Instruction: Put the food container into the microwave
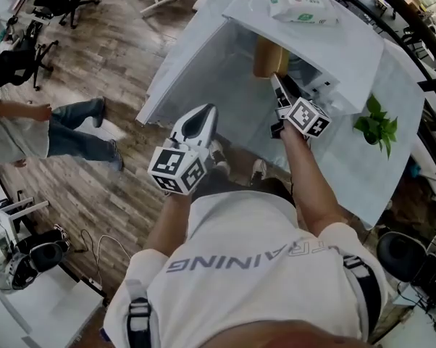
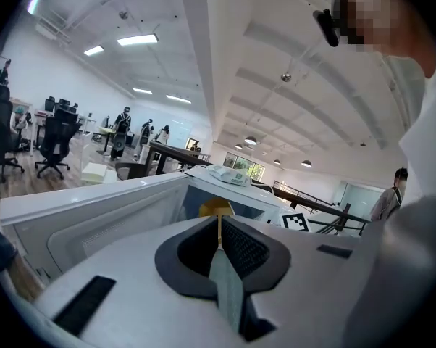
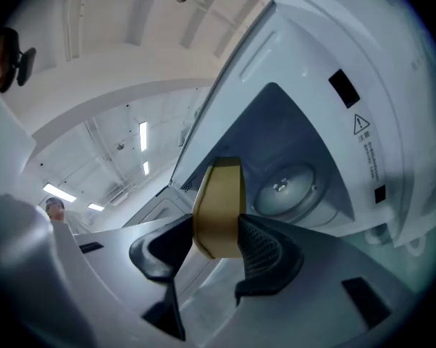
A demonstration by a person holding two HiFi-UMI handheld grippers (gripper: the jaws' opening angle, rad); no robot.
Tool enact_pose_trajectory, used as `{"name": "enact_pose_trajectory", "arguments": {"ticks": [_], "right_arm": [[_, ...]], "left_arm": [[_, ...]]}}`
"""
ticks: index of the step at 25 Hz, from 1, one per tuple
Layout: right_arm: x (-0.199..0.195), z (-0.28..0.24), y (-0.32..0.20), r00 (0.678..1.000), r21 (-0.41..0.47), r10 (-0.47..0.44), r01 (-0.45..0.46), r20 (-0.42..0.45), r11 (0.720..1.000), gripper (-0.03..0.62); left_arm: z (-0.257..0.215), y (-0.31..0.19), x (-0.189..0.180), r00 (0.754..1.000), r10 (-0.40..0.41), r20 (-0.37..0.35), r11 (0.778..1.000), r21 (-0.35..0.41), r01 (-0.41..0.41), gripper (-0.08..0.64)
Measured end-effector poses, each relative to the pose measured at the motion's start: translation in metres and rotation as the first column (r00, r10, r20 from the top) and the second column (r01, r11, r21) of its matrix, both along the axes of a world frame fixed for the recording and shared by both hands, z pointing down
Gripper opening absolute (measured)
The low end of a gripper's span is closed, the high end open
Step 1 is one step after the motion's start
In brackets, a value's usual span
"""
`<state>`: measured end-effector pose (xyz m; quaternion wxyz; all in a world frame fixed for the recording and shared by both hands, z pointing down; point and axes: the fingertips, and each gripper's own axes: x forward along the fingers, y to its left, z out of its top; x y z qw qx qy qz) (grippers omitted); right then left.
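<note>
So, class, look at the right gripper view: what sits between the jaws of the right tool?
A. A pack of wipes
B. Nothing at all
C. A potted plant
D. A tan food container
D: the right tool has its pads pressed on either side of the tan food container, with the open microwave behind it.

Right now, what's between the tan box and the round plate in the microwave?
Nothing: the right gripper view shows only bare space between the tan rounded food container and the round grey plate inside the white microwave.
</note>
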<state>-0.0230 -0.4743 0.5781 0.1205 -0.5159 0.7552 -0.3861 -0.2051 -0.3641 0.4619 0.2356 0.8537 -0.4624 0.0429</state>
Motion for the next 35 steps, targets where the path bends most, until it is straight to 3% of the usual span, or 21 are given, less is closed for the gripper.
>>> {"name": "enact_pose_trajectory", "arguments": {"ticks": [12, 23, 31, 35], "right_arm": [[0.015, 0.004, -0.062, 0.989, 0.057, 0.150, -0.150, 0.014, 0.987, 0.212], [0.024, 0.026, -0.099, 0.966, 0.046, 0.251, -0.254, 0.069, 0.966, 0.212], [0.035, 0.035, -0.104, 0.952, 0.046, 0.306, -0.307, 0.035, 0.951, 0.213], [0.034, 0.033, -0.103, 0.959, 0.063, 0.281, -0.279, -0.022, 0.958, 0.218]], "left_arm": [[0.015, -0.012, 0.002, 0.999, 0.034, 0.013, 0.999, -0.026, -0.034, 0.043], [0.023, -0.017, 0.001, 0.999, 0.041, 0.011, 0.999, -0.035, -0.041, 0.043], [0.026, -0.018, 0.002, 0.999, 0.052, 0.001, 0.998, -0.035, -0.052, 0.043], [0.026, -0.017, 0.003, 0.999, 0.053, 0.001, 0.998, -0.040, -0.053, 0.043]]}}
